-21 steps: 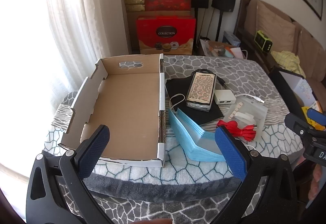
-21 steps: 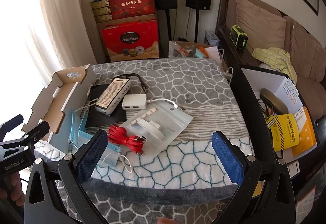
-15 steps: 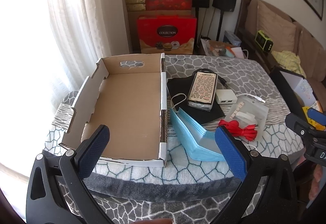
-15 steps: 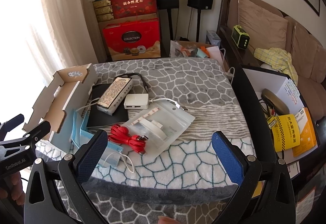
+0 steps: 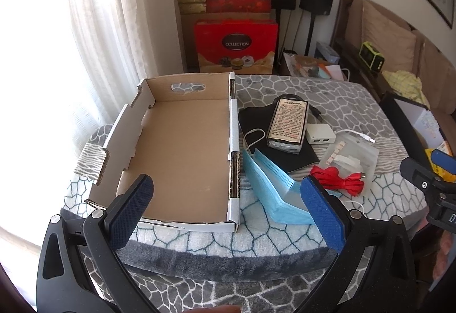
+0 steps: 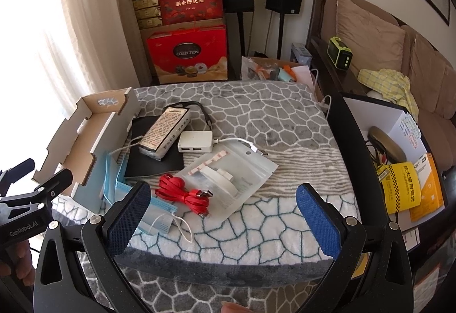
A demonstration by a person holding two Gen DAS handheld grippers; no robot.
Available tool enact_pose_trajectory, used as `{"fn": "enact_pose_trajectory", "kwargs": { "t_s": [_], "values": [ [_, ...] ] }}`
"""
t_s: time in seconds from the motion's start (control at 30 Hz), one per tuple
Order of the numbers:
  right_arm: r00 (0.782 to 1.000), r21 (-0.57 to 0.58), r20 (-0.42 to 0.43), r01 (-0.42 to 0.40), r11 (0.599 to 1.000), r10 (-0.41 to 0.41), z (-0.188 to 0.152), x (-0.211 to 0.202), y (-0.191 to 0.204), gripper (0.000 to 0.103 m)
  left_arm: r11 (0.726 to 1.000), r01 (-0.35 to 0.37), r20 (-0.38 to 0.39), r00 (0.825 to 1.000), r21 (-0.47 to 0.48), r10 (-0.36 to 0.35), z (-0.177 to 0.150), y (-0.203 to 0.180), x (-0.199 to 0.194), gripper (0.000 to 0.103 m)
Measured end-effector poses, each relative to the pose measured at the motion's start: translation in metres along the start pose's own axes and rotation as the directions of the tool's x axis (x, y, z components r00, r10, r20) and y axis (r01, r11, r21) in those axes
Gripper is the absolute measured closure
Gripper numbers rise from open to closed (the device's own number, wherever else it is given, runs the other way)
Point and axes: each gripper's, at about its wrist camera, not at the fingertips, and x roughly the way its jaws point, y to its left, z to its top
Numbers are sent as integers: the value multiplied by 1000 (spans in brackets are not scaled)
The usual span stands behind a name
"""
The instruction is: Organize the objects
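Cardboard made the empty box, and in the left view it lay straight ahead of the left gripper, which was wide open and held nothing. Its long side ran away from the camera.

In the right view, the right gripper was wide open too. The red cable lay just ahead, so this hand looked nearer, with the box off to the left.

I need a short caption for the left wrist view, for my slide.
Open left gripper before an empty cardboard box, with blue face masks and a red cable beside it.
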Motion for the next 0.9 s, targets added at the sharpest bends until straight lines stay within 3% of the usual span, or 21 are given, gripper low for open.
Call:
{"fn": "enact_pose_trajectory", "kwargs": {
  "t_s": [0.43, 0.63, 0.9],
  "values": [
    [999, -7, -29, -40, 999, 40, 4, 8, 4, 0, 1000, -10, -4, 1000, -6, 10, 1, 11, 3, 0],
    [998, -8, -25, -55, 998, 55, 5, 8, 7, 0, 1000, 2, -12, 1000, -31, -2, 5, 34, 9, 0],
    [997, 5, -37, -62, 998, 62, 4, 11, 4, 0, 990, -125, -54, 991, -70, 121, 4, 81, 29, 3]
  ]
}}
